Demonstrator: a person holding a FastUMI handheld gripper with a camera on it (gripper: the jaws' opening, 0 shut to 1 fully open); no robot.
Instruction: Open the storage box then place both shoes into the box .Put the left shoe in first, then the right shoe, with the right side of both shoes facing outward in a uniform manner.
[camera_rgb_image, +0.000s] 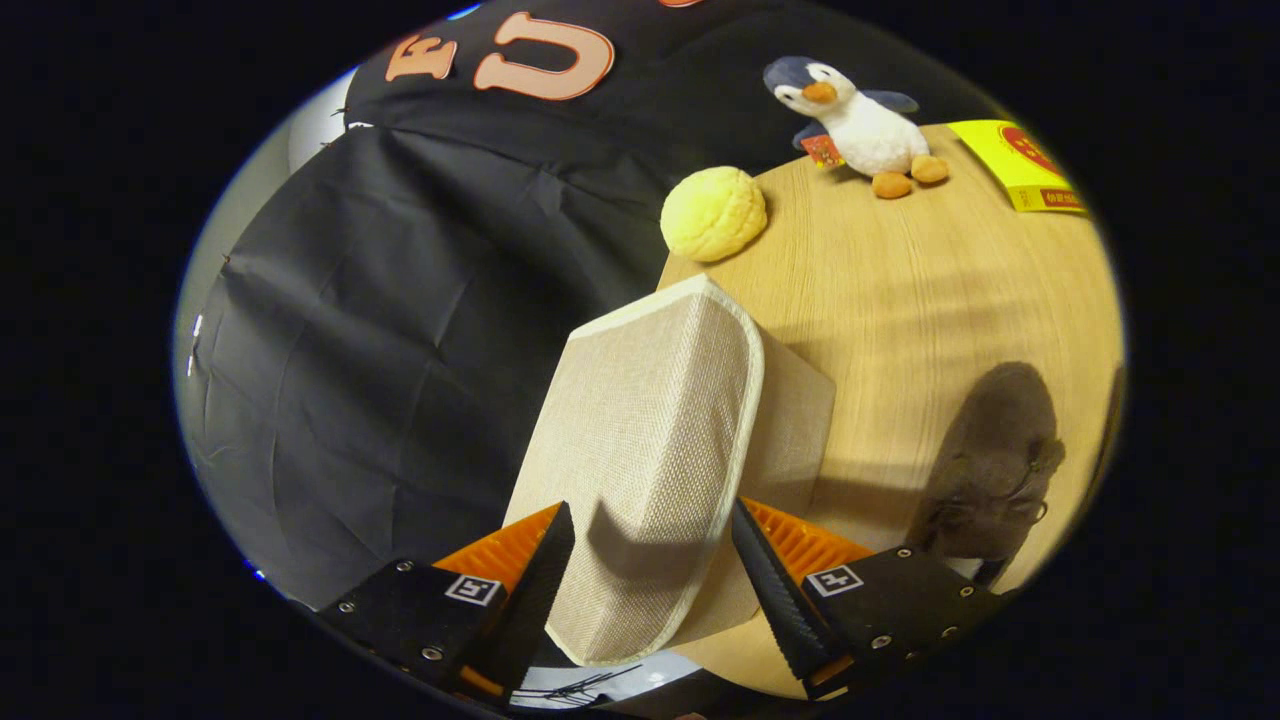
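Note:
The beige woven lid (650, 420) of the storage box, edged in cream trim, sits between the fingers of my gripper (650, 525). Both black ribbed fingers press on its sides, so the gripper is shut on the lid. The lid stands tilted up from the box body (795, 430), whose plain beige wall shows just behind it on the wooden table (900, 290). A dark grey-brown shoe (995, 470) lies on the table to the right of the box, beyond the right finger. The inside of the box is hidden by the lid.
A yellow bun-shaped toy (712, 213) lies at the table's far corner beyond the box. A plush penguin (860, 125) and a yellow carton (1020, 165) sit at the far edge. Black cloth (400, 330) hangs left of the table. Something white with dark lines (600, 685) lies under the fingers.

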